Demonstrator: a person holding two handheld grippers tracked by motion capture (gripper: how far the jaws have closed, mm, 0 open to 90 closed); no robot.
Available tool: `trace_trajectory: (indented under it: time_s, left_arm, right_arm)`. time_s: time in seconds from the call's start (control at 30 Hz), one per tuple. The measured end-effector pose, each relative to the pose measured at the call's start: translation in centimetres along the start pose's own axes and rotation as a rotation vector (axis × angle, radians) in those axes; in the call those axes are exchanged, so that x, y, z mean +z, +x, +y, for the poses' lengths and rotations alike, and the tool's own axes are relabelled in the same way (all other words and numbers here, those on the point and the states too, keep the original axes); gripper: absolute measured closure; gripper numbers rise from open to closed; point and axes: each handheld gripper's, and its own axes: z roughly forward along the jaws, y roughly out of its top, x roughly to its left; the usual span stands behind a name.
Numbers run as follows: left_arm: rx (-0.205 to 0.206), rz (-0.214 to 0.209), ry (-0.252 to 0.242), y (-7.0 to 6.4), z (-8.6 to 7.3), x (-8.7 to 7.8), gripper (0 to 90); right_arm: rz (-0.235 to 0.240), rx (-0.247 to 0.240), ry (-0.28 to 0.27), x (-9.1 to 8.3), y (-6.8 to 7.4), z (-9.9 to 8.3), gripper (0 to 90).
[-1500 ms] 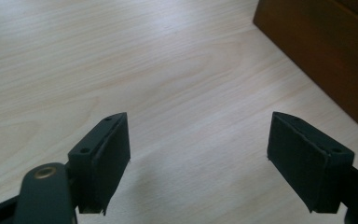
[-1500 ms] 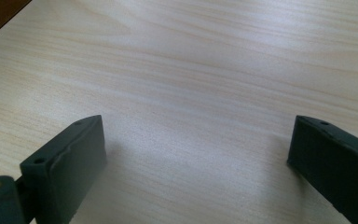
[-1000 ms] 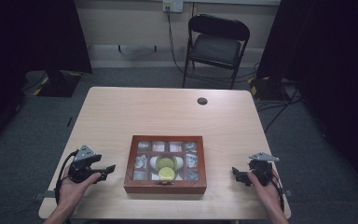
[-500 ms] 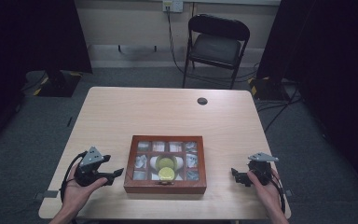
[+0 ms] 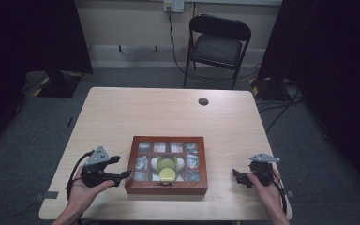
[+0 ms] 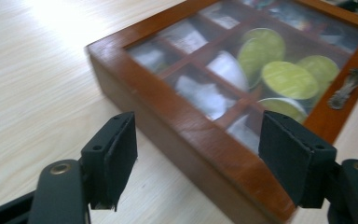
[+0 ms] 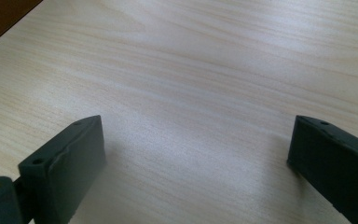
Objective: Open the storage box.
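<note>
My left gripper (image 6: pixel 196 158), fingers spread wide, frames the near-left corner of the one wooden box (image 6: pixel 177 116) on the worktop (image 5: pixel 168 112), while my right gripper (image 7: pixel 196 163) gapes over bare wood, well apart.

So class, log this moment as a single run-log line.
left hand-held gripper: open, at wooden box corner | right hand-held gripper: open, over table | lid: closed

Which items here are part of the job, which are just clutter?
In play:
- wooden box with its glass lid shut, green-topped capsules inside
- left gripper, open, at the box's left front corner
- right gripper, open, over bare table to the box's right

Lying about:
- black round cap near the table's far edge
- folding chair behind the table
</note>
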Motion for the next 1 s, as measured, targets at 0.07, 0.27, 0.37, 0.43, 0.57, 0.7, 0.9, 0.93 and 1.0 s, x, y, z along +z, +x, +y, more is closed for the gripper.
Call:
trace_trajectory:
  time_s: [0.07,0.27,0.37,0.43,0.57,0.7,0.9,0.93,1.0]
  left_arm:
    - [0.034,-0.019,0.001,-0.6,0.6,0.3,29.7]
    - [0.037,-0.101,-0.004,-2.0,2.3,1.9,29.9]
    - [0.056,-0.139,0.002,-2.7,3.1,2.7,30.3]
    - [0.065,-0.160,-0.006,-3.2,3.6,3.1,31.1]
    - [0.085,-0.194,-0.008,-4.0,4.7,4.1,31.8]
    - [0.097,-0.245,-0.007,-4.7,5.6,5.1,33.5]
    - [0.113,-0.292,0.014,-5.6,5.6,6.1,37.6]
    - [0.114,-0.302,0.021,-5.7,5.5,6.3,39.8]
    - [0.124,-0.323,0.041,-5.9,5.2,6.4,44.0]
  right_arm:
    - [0.000,0.000,0.000,0.0,0.0,0.0,2.9]
    - [0.000,0.000,0.000,0.0,0.0,0.0,2.9]
    - [0.000,0.000,0.000,0.0,0.0,0.0,2.9]
    - [0.000,0.000,0.000,0.0,0.0,0.0,2.9]
    - [0.000,0.000,0.000,0.0,0.0,0.0,2.9]
    - [0.000,0.000,0.000,0.0,0.0,0.0,2.9]
    - [0.000,0.000,0.000,0.0,0.0,0.0,2.9]
    - [0.000,0.000,0.000,0.0,0.0,0.0,2.8]
    - [0.000,0.000,0.000,0.0,0.0,0.0,2.8]
